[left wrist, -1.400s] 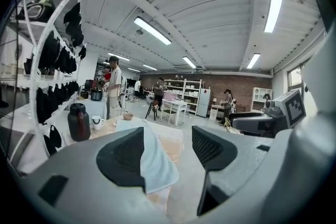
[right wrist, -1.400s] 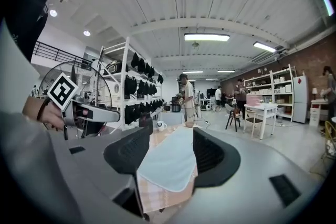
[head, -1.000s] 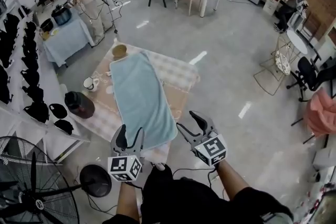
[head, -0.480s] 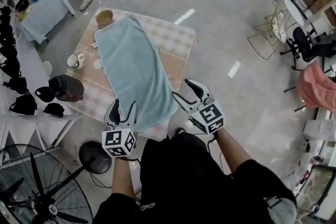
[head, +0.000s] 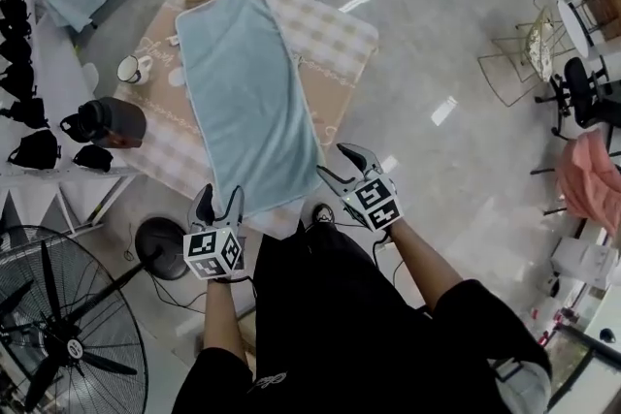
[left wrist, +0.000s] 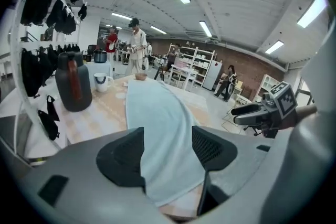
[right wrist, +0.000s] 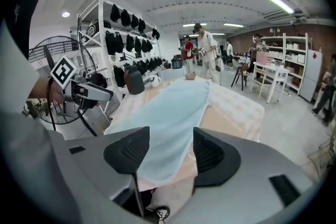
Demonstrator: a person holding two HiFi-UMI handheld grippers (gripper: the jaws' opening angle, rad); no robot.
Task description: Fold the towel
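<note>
Tools have both dropped since a second ago: the left tool (head: 219, 199) and right tool (head: 332, 160) now flank the near end of the light-blue towel (head: 243, 92), which lies flat along the checked desk (head: 330, 39) ahead of them. Each tool's jaws stand apart, gripping nothing. The right gripper view takes in the standing fan (right wrist: 44, 60) beyond the left tool, which the left gripper view lacks.

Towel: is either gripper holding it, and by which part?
Nothing is held. The left gripper and right gripper both stand open by the towel at its near end, not closed on it.
</note>
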